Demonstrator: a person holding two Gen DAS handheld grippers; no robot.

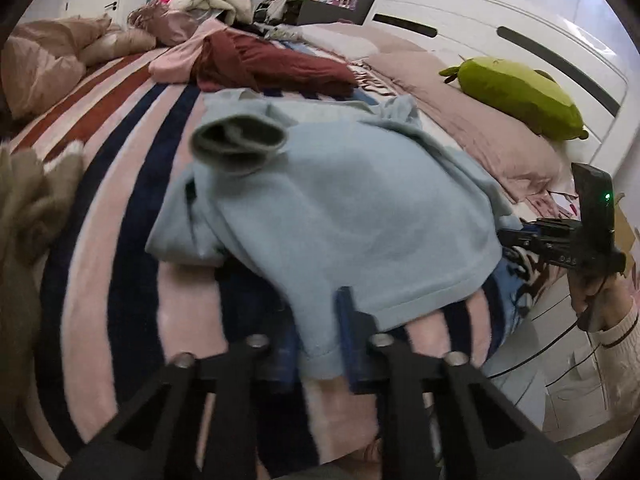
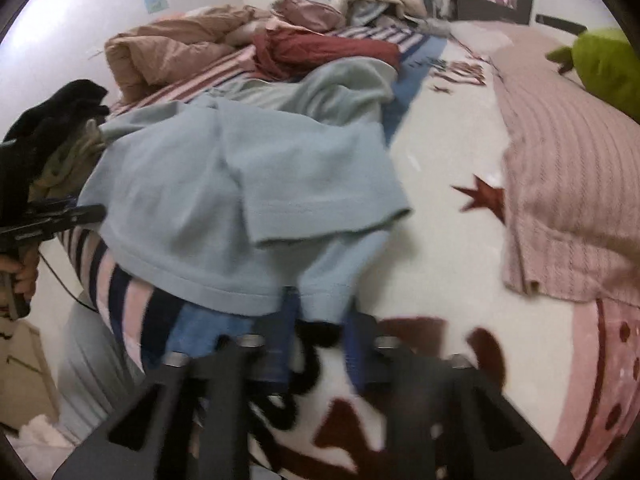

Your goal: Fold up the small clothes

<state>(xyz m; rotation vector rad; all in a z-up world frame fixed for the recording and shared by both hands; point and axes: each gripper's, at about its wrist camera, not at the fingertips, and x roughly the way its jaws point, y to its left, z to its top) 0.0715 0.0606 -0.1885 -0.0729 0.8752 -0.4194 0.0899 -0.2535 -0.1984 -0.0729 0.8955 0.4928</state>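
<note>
Both grippers, left (image 1: pixel 316 344) and right (image 2: pixel 320 336), pinch the near hem of the blue top (image 1: pixel 340 208) lying on the striped blanket (image 1: pixel 120 240), seemingly mid-fold; next, carry the hem evenly toward the collar.

Light blue sweater (image 1: pixel 332 216) lies on striped blanket (image 1: pixel 120 264); left gripper (image 1: pixel 320 344) w/ 2 fingers around its near hem corner. Green plush (image 1: pixel 520 96) rests near headboard, right.

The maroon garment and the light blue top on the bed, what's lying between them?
In the left wrist view, only a narrow strip of the striped blanket shows between the maroon garment and the light blue top.
</note>
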